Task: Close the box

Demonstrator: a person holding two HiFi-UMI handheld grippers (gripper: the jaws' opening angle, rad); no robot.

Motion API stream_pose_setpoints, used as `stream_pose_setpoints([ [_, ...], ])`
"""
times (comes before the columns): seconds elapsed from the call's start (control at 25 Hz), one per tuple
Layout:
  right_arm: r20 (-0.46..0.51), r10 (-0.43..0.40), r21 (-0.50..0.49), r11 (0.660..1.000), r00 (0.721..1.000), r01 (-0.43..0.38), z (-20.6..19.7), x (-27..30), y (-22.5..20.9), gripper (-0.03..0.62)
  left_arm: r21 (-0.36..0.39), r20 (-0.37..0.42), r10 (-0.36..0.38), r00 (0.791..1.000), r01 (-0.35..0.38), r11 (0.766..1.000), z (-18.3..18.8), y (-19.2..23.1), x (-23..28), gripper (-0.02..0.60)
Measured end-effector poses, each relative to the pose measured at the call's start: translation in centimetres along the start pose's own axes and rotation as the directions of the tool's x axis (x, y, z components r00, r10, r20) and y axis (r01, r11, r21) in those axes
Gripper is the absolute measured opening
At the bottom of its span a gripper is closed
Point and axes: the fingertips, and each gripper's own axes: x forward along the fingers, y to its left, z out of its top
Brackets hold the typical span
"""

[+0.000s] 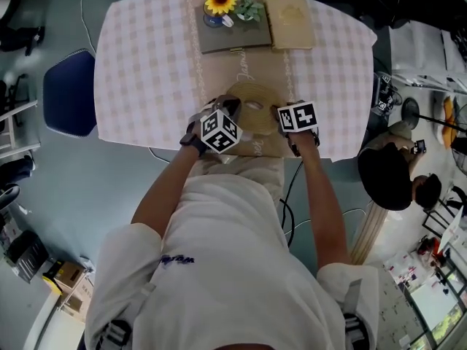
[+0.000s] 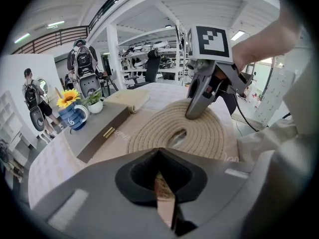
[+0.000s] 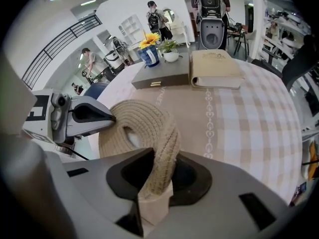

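Where the left gripper's own camera looks along its jaws, the left gripper (image 2: 162,195) has them drawn almost together. Only a thin sliver of pale woven stuff is nipped between them, and I take that for the near edge of the rope box (image 2: 209,133). Straight ahead of it the box lies as a flat round coil, its small middle opening facing up. On the far rim the right gripper (image 2: 194,112) comes down from above.

Seen in the right gripper view, that gripper's jaws stand a little apart and clamp the thick corded rim, which is bent up on edge between them. The rest of the coil sags away ahead, toward the left gripper on the opposite rim. That bend tells me the box is soft, light and floppy, rough enough not to slip and unlikely to break. It wants taking by the rim at two opposite points, as now; one grip alone would probably just fold it.

From the head view the box sits between the two grippers, at the near edge of the table (image 1: 146,64). Being round, it has no real long axis. It lies flat, face up, with only the side at the right gripper curled upward. Whether this coil is the lid or the body, I cannot tell. Well beyond the grippers stand a grey tray (image 1: 233,41) and a book (image 1: 290,22).
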Motion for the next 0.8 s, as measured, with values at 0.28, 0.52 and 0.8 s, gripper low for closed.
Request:
stream_pose_setpoints([
  [0.28, 0.066, -0.053, -0.071, 0.996, 0.996, 0.058, 0.0, -0.25, -0.02, 0.091, 0.01, 0.014, 0.003, 1.0, -0.003, 1.0, 0.08, -0.09, 0.02, 0.002],
  [0.52, 0.107, -0.07, -0.115, 0.99, 0.992, 0.082, -0.14, -0.2, 0.35, 0.099, 0.008, 0.015, 0.005, 1.0, -0.005, 1.0, -0.22, -0.06, -0.18, 0.002],
  [0.8, 0.151, -0.081, -0.158, 0.982, 0.985, 0.105, -0.08, -0.43, 0.18, 0.114, -0.003, 0.023, 0.001, 1.0, -0.001, 1.0, -0.08, -0.01, -0.09, 0.002],
])
